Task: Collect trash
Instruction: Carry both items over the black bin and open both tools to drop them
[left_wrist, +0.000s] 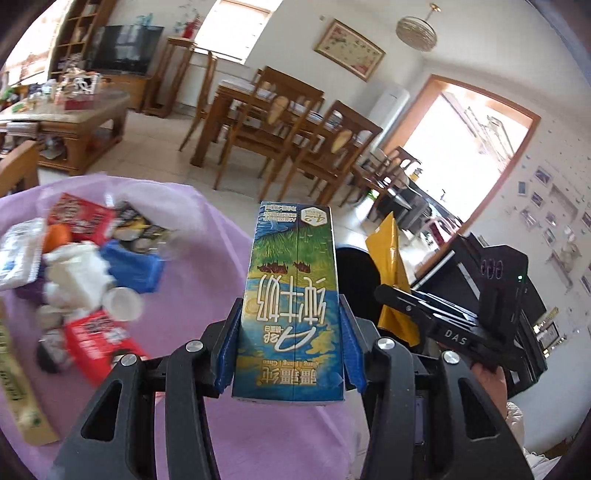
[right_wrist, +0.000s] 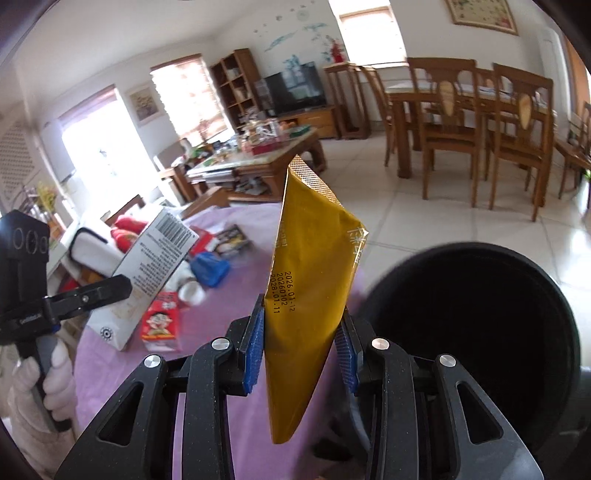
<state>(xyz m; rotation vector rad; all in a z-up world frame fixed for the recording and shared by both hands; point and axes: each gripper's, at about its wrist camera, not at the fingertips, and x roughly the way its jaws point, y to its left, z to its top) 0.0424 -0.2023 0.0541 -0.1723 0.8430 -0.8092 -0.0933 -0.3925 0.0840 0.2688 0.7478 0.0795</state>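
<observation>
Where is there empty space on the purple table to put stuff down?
Bare purple cloth shows between the trash pile and the black bin, and along the near edge by the grippers. The far left is crowded: red boxes, a blue packet, white wrappers.

"DAS" on right tongs (left_wrist: 397, 295), "2026.01.12" on yellow pouch (right_wrist: 314, 266)
</observation>
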